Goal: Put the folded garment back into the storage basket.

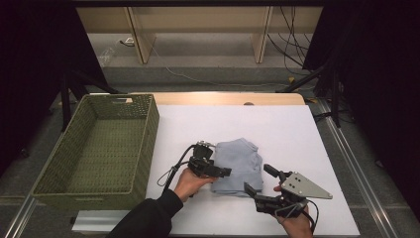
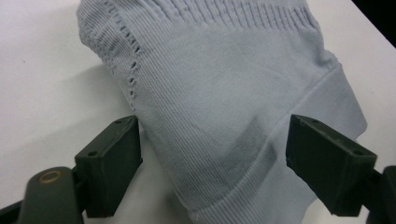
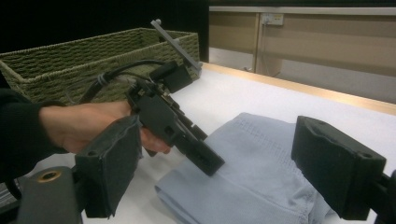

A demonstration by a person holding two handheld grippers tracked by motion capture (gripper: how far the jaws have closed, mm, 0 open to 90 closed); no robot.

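A folded light blue-grey knit garment [image 1: 242, 161] lies near the middle of the white table cover [image 1: 282, 124]. My left gripper [image 1: 224, 172] hovers at its left side, held by a hand in a dark sleeve. In the left gripper view the jaws are open and straddle the garment [image 2: 210, 70] near its ribbed hem, with cloth between them but not pinched. My right gripper [image 1: 256, 177] is open at the garment's front edge, its grey plate [image 1: 307, 186] on top. In the right gripper view, the garment [image 3: 261, 158] and the left gripper [image 3: 187, 135] lie between its wide jaws.
A green wicker basket [image 1: 143, 163] stands at the table's left, also seen behind the hand as the basket [image 3: 93, 60]. The wooden table edge [image 1: 223, 98] runs along the back. Bare white cover extends right of and behind the garment.
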